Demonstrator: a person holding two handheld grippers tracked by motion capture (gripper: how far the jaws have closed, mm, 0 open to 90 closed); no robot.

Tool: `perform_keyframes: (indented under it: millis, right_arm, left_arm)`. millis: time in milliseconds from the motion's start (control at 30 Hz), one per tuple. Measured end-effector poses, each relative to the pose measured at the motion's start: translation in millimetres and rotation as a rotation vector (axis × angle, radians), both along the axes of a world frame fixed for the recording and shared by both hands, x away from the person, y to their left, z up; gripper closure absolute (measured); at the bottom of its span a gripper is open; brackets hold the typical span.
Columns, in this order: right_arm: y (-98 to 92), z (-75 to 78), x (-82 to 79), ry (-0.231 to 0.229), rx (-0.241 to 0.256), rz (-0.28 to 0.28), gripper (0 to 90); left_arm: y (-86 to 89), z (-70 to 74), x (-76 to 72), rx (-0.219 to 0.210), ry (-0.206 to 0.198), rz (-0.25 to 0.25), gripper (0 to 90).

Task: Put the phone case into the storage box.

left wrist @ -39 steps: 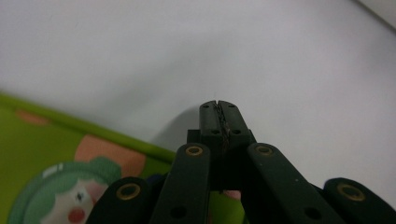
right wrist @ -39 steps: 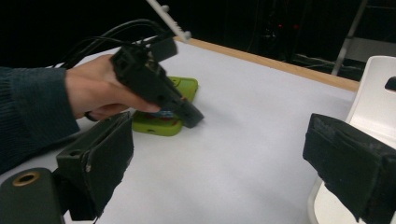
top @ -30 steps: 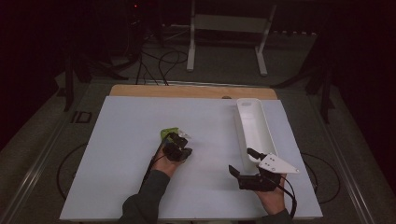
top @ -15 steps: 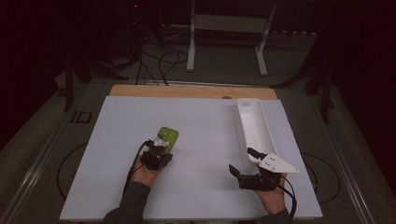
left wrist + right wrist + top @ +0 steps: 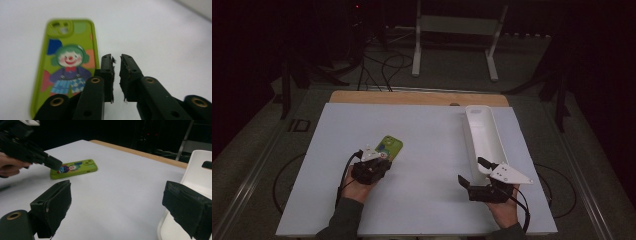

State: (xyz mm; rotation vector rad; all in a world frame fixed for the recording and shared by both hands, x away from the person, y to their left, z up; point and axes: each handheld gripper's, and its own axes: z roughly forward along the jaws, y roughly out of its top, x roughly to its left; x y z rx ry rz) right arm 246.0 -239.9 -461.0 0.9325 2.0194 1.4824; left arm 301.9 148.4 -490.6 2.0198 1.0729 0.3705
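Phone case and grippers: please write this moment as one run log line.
left gripper: shut, empty, beside phone case | phone case: flat on table | right gripper: open, near tray

Looks like a lab or recording studio, w/ dark surroundings. A white work table (image 5: 427, 125) sits lit in the middle, w/ cables (image 5: 387, 65) on the floor and a metal stand (image 5: 454, 30) behind it.

Two hand-held grippers: the left gripper (image 5: 379, 159) and right gripper (image 5: 472, 175) are matte black, each topped by a grey three-cornered plate and trailing a black cable toward 6 o'clock. Brass-coloured rivets stud the black jaw arms; the pads (image 5: 58, 202) are worn, frayed black rubber. Dark sleeves cover both forearms.
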Motion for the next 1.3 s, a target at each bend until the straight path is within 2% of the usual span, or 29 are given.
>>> perform_keyframes:
  millis: [100,233,300,333,433,533,600,667,733,833,900,933,1100,1300]
  right_arm:
    - [-0.6,0.5,0.6,0.001,0.005,0.000,8.5]
    - [0.3,0.0,1.8,-0.001,-0.001,0.005,8.4]
    - [0.9,0.2,1.8,-0.001,-0.002,0.004,8.5]
    - [0.9,0.2,1.8,-0.001,-0.002,0.004,8.5]
    - [0.0,0.8,2.2,-0.005,0.002,0.004,8.4]
    - [-1.1,0.9,2.7,-0.004,0.004,0.003,8.5]
    - [-1.6,0.4,3.3,-0.007,0.002,0.003,8.5]
    - [-2.6,0.0,4.1,-0.012,0.005,0.004,8.4]
    - [-3.6,-0.1,4.8,-0.011,0.009,0.001,8.5]
    - [-4.7,-0.4,6.0,-0.011,0.009,-0.002,8.4]
    - [-4.8,-0.5,6.2,-0.011,0.008,-0.002,8.4]
    - [-4.9,-0.7,6.5,-0.011,0.007,-0.003,8.4]
    - [-5.2,-1.5,7.3,-0.019,0.000,-0.002,8.4]
    - [-5.5,-1.9,6.9,-0.022,-0.004,-0.004,8.4]
  left_arm:
    - [8.1,9.6,-5.8,-0.027,-0.051,-0.005,77.0]
    - [18.0,20.0,-12.4,-0.031,-0.100,-0.003,70.3]
    - [24.4,24.6,-14.9,-0.044,-0.112,-0.003,63.4]
    - [27.2,26.4,-16.0,-0.041,-0.117,-0.001,63.4]
    - [35.3,30.7,-19.9,-0.051,-0.133,0.006,52.1]
    - [43.5,34.1,-24.6,-0.061,-0.161,0.040,43.9]
    - [51.6,35.8,-28.8,-0.072,-0.186,0.060,42.0]
    - [58.7,36.4,-33.1,-0.062,-0.213,0.086,31.5]
    - [65.4,36.0,-38.0,-0.064,-0.246,0.107,24.8]
    - [75.6,34.8,-44.5,-0.072,-0.273,0.135,15.4]
    - [81.4,33.9,-48.3,-0.088,-0.282,0.143,14.6]
    - [85.0,33.4,-51.1,-0.092,-0.289,0.148,10.0]
    - [96.7,32.4,-60.4,-0.089,-0.307,0.143,1.6]
    - [101.9,30.2,-69.3,-0.082,-0.328,0.142,0.0]
